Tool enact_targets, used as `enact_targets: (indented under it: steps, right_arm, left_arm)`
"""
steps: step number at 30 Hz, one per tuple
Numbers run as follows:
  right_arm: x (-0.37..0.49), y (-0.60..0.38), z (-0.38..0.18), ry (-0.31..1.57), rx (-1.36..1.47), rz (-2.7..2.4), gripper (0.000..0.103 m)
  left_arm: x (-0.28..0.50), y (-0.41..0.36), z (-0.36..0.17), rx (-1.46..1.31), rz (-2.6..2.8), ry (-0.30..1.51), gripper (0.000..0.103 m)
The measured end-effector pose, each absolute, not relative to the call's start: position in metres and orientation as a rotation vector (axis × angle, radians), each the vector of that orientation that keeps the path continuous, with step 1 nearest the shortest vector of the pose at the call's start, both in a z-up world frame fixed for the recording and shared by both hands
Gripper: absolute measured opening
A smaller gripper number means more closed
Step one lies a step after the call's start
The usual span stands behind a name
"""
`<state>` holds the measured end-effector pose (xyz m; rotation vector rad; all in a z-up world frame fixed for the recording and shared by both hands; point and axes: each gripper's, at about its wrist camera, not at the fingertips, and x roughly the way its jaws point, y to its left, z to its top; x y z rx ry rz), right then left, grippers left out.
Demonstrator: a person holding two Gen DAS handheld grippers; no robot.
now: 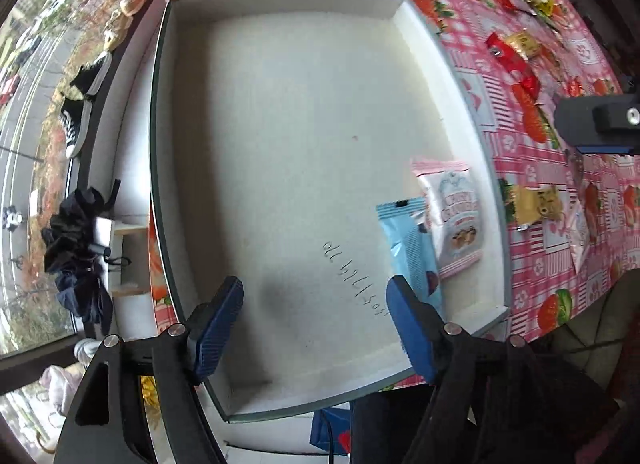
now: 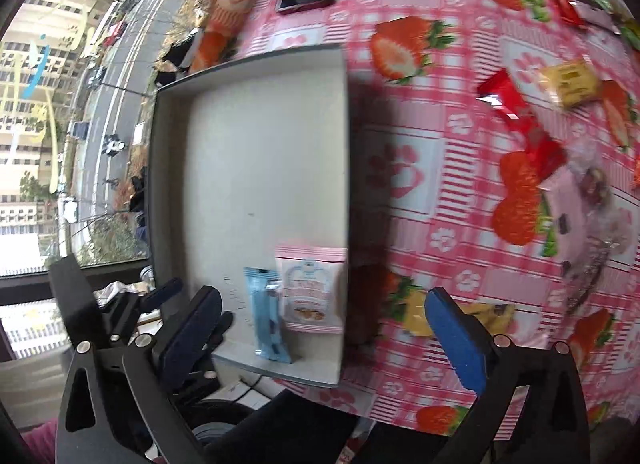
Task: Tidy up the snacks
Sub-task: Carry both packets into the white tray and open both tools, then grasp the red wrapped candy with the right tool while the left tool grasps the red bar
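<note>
Inside white box (image 1: 280,123), blue packet (image 1: 412,248) beside open left claw (image 1: 316,328).

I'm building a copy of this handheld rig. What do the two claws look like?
Both look alike. The left claw has two ribbed blue pads on angular black plastic arms with triangular cut-outs, joined by round silver pivot bolts. The right claw shows the same build: blue pads, black linkage, silver bolts. No markings or cables on them are visible.

The pink-and-white snack packet (image 1: 452,219), at four o'clock in the white box (image 1: 280,23), reads "CRISPY"; handwritten figures on the box floor are illegible.
</note>
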<state>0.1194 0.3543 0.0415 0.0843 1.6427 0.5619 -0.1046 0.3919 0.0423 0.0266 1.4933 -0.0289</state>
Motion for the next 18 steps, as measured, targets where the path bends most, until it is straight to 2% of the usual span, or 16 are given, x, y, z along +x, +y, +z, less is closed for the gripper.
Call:
enact_targets:
  steps: [7,18]
  right_arm:
    - [0.102,0.251,-0.01,1.716,-0.018,0.252,0.102]
    - [0.042,0.17,-0.057,1.807,0.001,0.136,0.102]
  left_arm:
    - [-0.083,0.343,0.072,0.187,-0.23,1.358,0.079]
    - [-0.077,0.272,0.064,0.272,-0.412,1.393,0.079]
